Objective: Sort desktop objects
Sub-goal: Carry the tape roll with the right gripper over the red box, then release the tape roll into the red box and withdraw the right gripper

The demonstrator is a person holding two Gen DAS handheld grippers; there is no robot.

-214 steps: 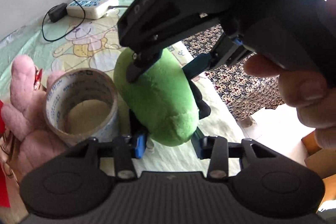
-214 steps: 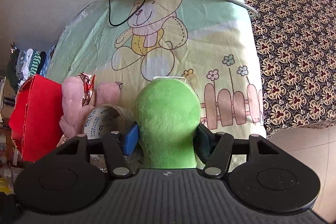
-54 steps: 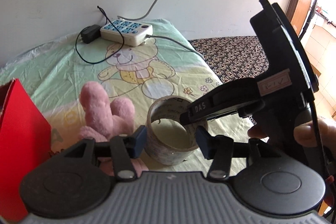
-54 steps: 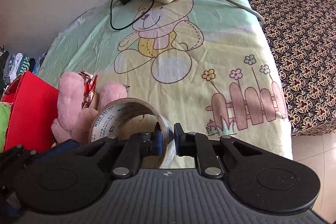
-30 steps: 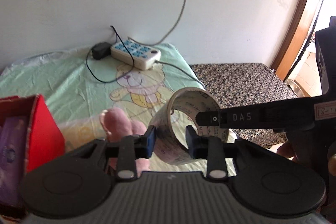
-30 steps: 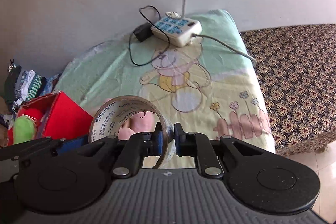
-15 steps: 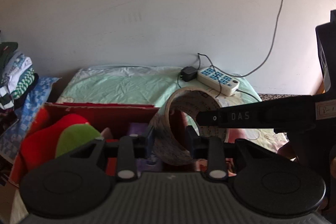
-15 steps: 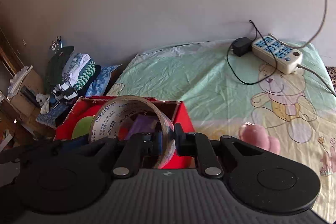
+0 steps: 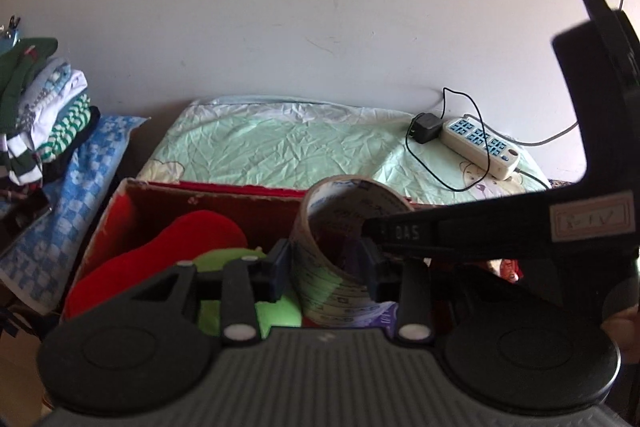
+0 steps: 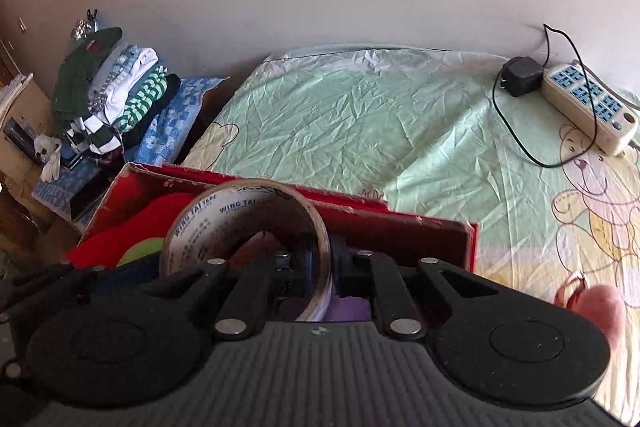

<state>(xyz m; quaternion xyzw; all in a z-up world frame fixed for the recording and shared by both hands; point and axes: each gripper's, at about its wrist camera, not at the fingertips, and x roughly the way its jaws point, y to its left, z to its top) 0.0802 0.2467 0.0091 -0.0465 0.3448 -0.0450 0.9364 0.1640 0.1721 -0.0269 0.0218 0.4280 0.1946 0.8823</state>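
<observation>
A brown tape roll (image 9: 320,279) hangs over the open red box (image 9: 200,189), its hole facing up. My right gripper (image 10: 323,263) is shut on the roll's wall (image 10: 240,205), one finger inside and one outside. In the left wrist view the right gripper (image 9: 374,231) reaches into the roll from the right. My left gripper (image 9: 326,267) straddles the roll's lower part. Its jaws are opening, with the roll between them and the pads just off its sides. In the box (image 10: 400,217) lie a red plush (image 9: 180,243), a green plush (image 9: 280,311) and a purple item (image 10: 348,307).
A pink plush (image 10: 600,311) lies on the green bear-print sheet (image 10: 380,115) right of the box. A power strip (image 10: 588,107) with a black charger (image 10: 522,71) sits by the wall. Folded clothes (image 10: 112,95) are stacked at the left. A hand (image 9: 624,319) holds the right gripper.
Both grippers have carried the tape roll leftward, from above the sheet and pink plush to above the red box. The left jaws have widened slightly around the roll.
</observation>
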